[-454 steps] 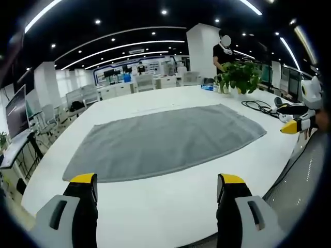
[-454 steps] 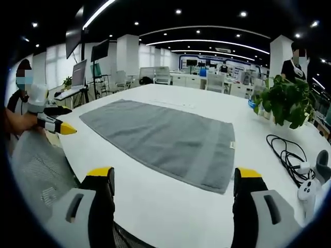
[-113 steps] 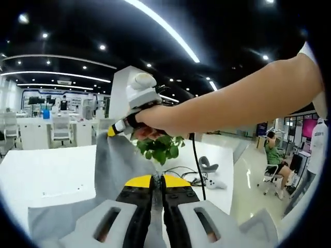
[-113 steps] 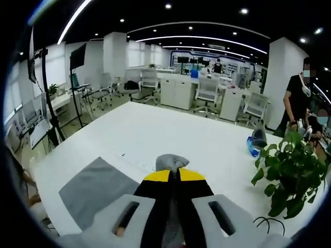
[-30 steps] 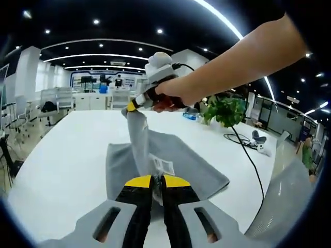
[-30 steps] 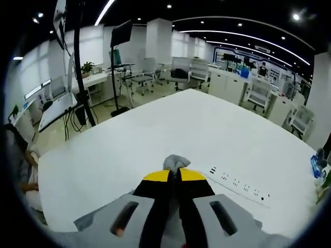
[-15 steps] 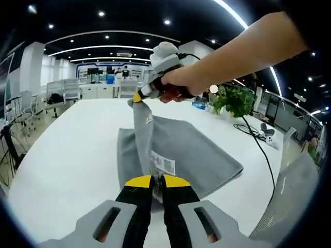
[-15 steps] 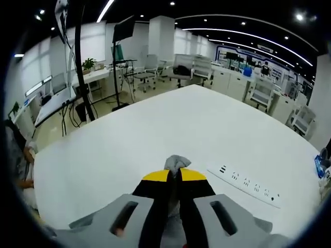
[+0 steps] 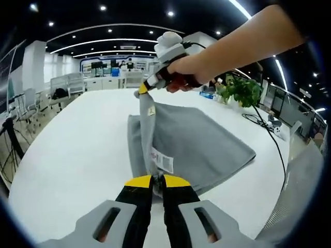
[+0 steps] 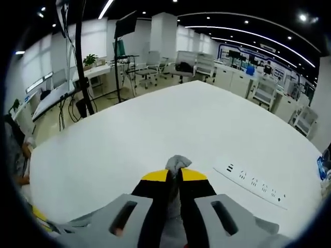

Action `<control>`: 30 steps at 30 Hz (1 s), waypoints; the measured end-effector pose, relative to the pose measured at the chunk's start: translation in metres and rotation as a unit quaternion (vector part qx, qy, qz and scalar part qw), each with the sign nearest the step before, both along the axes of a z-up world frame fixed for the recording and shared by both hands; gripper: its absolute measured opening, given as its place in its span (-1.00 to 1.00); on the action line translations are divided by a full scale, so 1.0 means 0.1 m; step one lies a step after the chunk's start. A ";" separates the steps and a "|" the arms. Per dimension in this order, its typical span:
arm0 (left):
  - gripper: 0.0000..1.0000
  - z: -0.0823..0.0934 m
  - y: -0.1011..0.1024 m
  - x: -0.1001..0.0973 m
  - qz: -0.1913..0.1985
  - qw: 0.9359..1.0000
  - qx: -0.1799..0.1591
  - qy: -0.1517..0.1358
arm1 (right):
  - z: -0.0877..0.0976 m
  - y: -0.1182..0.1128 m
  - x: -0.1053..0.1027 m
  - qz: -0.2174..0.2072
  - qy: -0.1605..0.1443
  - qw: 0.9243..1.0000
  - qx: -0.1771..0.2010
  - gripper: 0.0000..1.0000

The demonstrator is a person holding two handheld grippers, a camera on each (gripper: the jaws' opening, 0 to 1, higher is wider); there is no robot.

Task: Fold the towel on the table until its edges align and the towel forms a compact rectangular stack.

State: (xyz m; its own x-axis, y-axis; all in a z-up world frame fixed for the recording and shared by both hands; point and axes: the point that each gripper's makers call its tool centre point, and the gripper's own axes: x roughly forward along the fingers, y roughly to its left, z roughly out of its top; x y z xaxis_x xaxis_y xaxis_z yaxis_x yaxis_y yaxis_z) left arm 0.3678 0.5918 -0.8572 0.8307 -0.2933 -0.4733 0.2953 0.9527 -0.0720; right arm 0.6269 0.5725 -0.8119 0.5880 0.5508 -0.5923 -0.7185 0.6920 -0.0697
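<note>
Both grippers clamped on the grey towel (image 9: 196, 144): left gripper (image 9: 158, 181) pinching one corner, right gripper (image 9: 142, 92) lifting another above the white table (image 9: 67, 139).

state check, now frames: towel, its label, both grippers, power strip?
towel: folded over on the table, one edge lifted taut between the two grippers
label: white tag showing on the lifted edge, near the left gripper
left gripper: shut on towel
right gripper: shut on towel, gray cloth bunched past its tips; seen in the left gripper view held in a hand above the table
power strip: flat on the white table, nothing visibly plugged in
</note>
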 end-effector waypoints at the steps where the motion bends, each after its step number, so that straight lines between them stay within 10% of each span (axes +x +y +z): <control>1: -0.86 -0.02 0.01 0.00 0.000 1.000 0.005 0.001 | -0.02 0.01 -0.01 0.000 0.002 1.000 0.000 -0.89; 15: -0.75 -0.24 0.14 -0.02 0.017 0.999 0.024 0.030 | 0.00 0.02 0.07 0.022 -0.008 1.000 -0.002 -0.79; 30: -0.62 -0.11 0.36 -0.05 0.056 0.996 0.070 0.007 | 0.22 -0.66 0.29 -0.036 -0.013 0.999 0.024 -0.71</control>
